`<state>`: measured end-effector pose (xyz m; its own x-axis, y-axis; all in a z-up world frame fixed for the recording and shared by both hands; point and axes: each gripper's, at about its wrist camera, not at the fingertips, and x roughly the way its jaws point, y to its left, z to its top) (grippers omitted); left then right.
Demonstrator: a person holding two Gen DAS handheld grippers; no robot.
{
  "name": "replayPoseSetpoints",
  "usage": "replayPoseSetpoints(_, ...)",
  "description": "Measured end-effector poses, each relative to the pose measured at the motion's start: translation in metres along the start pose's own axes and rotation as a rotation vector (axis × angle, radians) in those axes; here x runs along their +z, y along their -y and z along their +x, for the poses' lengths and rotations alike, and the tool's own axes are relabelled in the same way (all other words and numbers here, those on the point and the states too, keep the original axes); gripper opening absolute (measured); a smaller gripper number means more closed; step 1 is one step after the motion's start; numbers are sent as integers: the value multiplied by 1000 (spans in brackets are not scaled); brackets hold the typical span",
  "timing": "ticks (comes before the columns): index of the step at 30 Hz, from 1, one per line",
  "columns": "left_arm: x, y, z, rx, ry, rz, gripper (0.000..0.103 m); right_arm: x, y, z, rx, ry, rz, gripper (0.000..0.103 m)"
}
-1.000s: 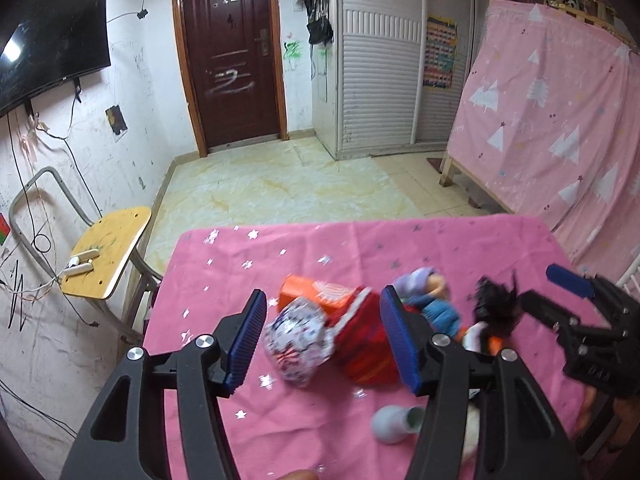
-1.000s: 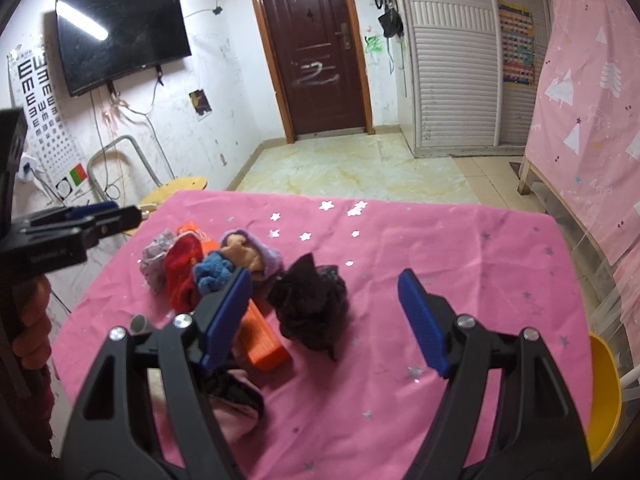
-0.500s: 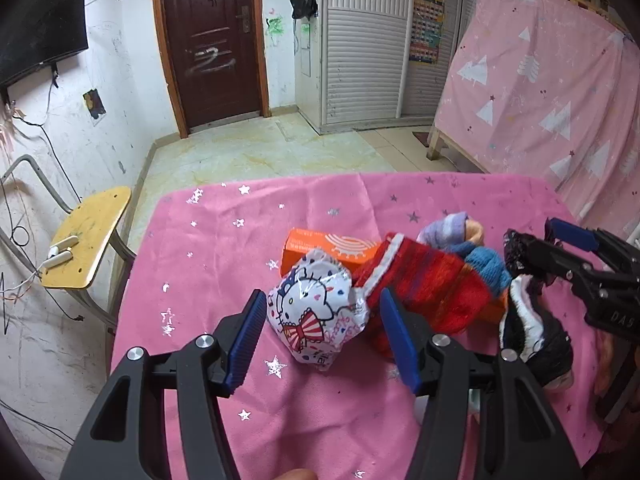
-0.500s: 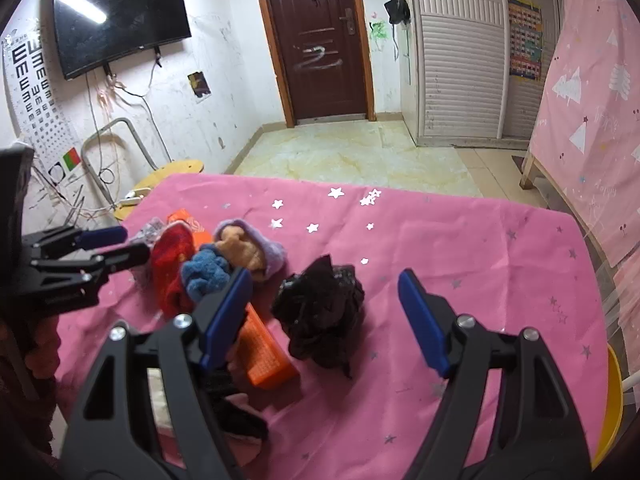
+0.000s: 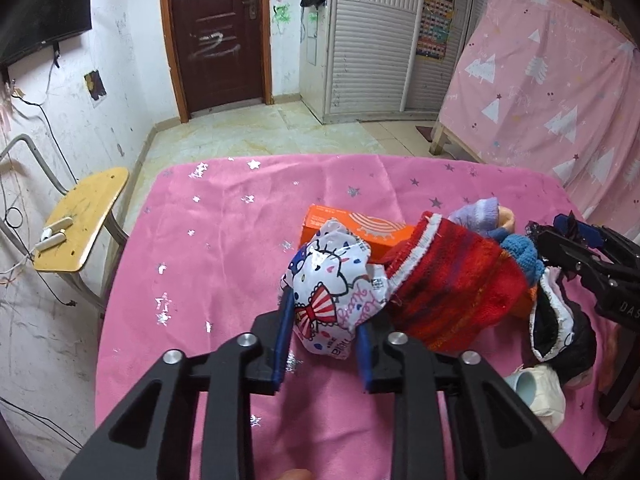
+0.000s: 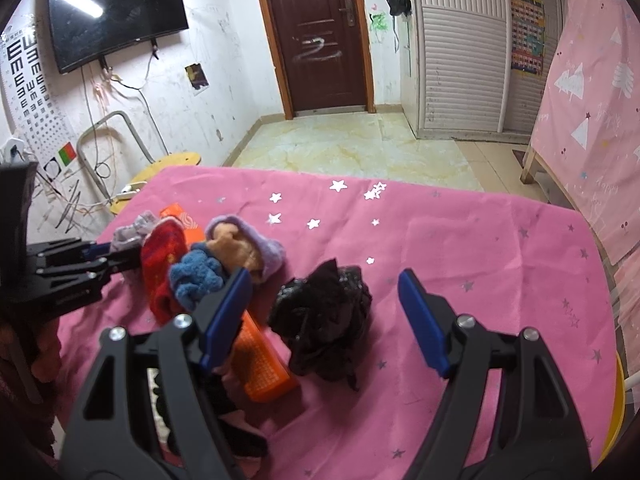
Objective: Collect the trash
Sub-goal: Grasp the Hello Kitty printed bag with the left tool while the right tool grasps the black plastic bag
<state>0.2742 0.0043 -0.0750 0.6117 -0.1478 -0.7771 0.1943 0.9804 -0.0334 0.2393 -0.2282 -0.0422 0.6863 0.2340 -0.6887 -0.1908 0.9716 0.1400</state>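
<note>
A crumpled white wrapper with a cartoon cat print [image 5: 332, 288] lies on the pink starred tablecloth [image 5: 224, 240]. My left gripper [image 5: 324, 320] has its jaws closing on the wrapper's lower part, and the blue pads press its sides. In the right wrist view the left gripper [image 6: 100, 256] reaches in from the left beside the clothes pile. A crumpled black plastic bag [image 6: 324, 320] sits between the wide blue pads of my right gripper [image 6: 324, 284], which is open and apart from it. The right gripper [image 5: 560, 240] also shows at the left wrist view's right edge.
Against the wrapper lie a red knit piece [image 5: 452, 284], an orange box [image 5: 352, 228], blue and purple knitwear [image 6: 240, 248] and a black-and-white garment [image 5: 560, 332]. A yellow chair [image 5: 84, 216] stands left of the table. A pink-draped bed frame [image 5: 560, 92] is at the right.
My left gripper has come down and closer onto the cartoon wrapper, and its jaws have narrowed from wide apart to pinching it. The right gripper edged nearer the black bag and stayed open.
</note>
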Motion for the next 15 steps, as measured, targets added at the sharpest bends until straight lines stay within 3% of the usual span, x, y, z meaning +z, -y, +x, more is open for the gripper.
replayPoseSetpoints(5,1,-6,-3,14,17,-27,17,0,4,4,-6,-11,9,72)
replayPoseSetpoints(8,1,-7,-6,26,27,-30,17,1,4,9,-17,-28,9,53)
replayPoseSetpoints(10,1,-7,-9,28,31,-30,17,0,3,13,-28,-47,1,30)
replayPoseSetpoints(15,1,-6,-17,40,45,-29,17,-2,2,11,-48,-45,-12,20)
